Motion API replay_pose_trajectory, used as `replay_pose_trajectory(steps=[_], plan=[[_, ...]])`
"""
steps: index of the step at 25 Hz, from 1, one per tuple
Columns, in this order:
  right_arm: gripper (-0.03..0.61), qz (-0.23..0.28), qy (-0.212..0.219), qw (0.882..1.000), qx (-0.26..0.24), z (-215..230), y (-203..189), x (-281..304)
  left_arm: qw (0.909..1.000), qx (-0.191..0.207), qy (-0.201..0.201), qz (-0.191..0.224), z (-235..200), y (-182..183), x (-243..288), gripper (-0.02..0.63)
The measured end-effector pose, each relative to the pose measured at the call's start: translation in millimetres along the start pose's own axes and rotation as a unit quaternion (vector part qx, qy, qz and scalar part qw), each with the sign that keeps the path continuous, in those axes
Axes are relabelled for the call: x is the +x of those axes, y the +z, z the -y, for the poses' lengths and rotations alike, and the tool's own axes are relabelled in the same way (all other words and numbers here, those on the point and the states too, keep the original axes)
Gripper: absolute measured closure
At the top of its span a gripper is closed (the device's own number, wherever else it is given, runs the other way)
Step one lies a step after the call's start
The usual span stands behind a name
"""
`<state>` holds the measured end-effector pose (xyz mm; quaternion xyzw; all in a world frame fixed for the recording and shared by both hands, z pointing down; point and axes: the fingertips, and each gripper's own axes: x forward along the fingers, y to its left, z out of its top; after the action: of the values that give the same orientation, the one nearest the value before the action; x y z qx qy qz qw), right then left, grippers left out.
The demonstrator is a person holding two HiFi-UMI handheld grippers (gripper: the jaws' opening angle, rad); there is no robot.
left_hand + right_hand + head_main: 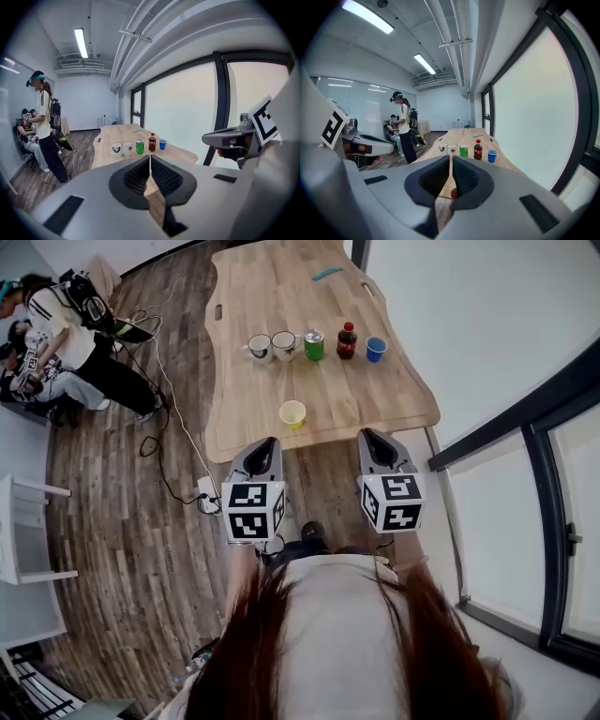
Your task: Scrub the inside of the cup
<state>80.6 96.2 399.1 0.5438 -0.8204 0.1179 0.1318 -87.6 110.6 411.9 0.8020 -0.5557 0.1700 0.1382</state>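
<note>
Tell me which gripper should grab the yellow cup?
Left, probably. The left gripper points almost at the yellow cup near the edge of the table; the right gripper sits further aside. Both are shut, empty.

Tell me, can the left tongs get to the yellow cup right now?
Probably yes. The yellow cup stands alone near the table's front edge, just ahead of the left tongs, with nothing between them. The tongs are shut and empty, so they would need to open first.

Wooden table (pixel 281 287): mugs (pixel 260 348), can (pixel 314 344), bottle (pixel 347 340), blue cup (pixel 376 349), yellow cup (pixel 292 413).
</note>
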Motion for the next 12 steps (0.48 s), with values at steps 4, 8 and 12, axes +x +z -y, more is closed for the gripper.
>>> replay_pose_trajectory(steps=[4,8,12], plan=[[0.538,-0.012,-0.009,1.0,0.011,-5,-1,15,0.9997,-0.003,-0.023,-0.008,-12,-7,12,0.598],[0.538,-0.026,-0.013,0.999,0.016,-5,-9,26,0.9987,-0.022,-0.043,-0.018,-21,-22,26,0.597],[0.538,-0.034,-0.013,0.999,0.025,1,-13,36,0.9981,-0.028,-0.044,-0.032,-27,-38,39,0.597]])
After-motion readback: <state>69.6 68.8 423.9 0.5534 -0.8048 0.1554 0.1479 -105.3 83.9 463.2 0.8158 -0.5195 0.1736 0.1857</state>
